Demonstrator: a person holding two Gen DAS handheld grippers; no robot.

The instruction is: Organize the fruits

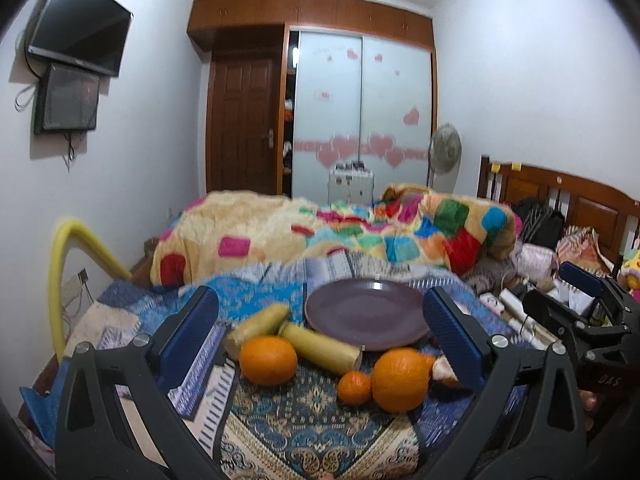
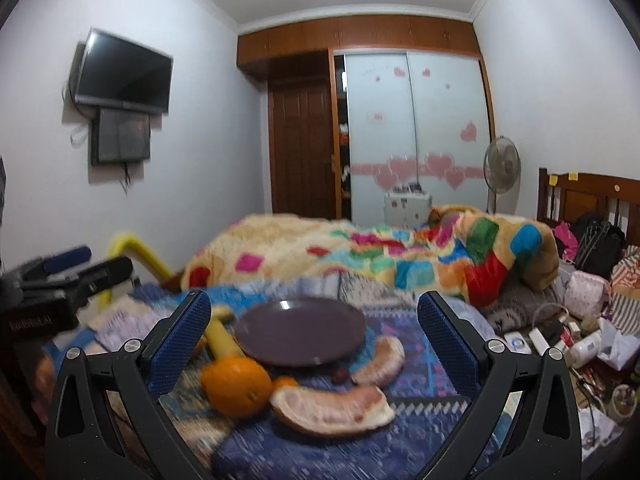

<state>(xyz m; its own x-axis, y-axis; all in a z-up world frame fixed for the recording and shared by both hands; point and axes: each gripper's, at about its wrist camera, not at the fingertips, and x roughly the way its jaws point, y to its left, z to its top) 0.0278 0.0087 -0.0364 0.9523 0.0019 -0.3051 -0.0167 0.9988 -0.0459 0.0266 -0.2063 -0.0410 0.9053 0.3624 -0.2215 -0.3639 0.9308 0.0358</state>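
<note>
1. Purple plate (image 1: 366,314) sits bare on the patterned bedspread (image 1: 304,432), centre of the left wrist view, a little above the fruit; in the right wrist view it is at (image 2: 300,330).
2. Left gripper (image 1: 320,340): jaws spread wide, nothing between the blue pads (image 1: 188,332). It hangs over the fruit pile, not touching any of it.
3. Left wrist view, lower middle, left to right: two yellow sticks, the upper one (image 1: 262,322) and the lower one (image 1: 320,348), angled and meeting near their ends, just left of the plate; a big orange (image 1: 269,360) in front of them, touching the lower stick; a small mandarin (image 1: 354,388) touching a second big orange (image 1: 402,380); a pale peeled piece (image 1: 442,372) half hidden behind the right pad.
4. Right gripper (image 2: 314,340): jaws spread too, empty, framing the plate. Also seen at the right edge of the left wrist view (image 1: 580,300).
5. Right wrist view, lower centre: an orange (image 2: 236,386) at the plate's near-left rim, two pomelo segments, one (image 2: 332,406) nearest the camera and one (image 2: 380,360) just right of the plate, with a small dark fruit (image 2: 340,376) between them. View is blurred, so I cannot tell the finer contacts.
6. Multicoloured quilt (image 1: 328,236) is bunched behind the plate; loose clutter (image 2: 568,340) lies at the right edge.
</note>
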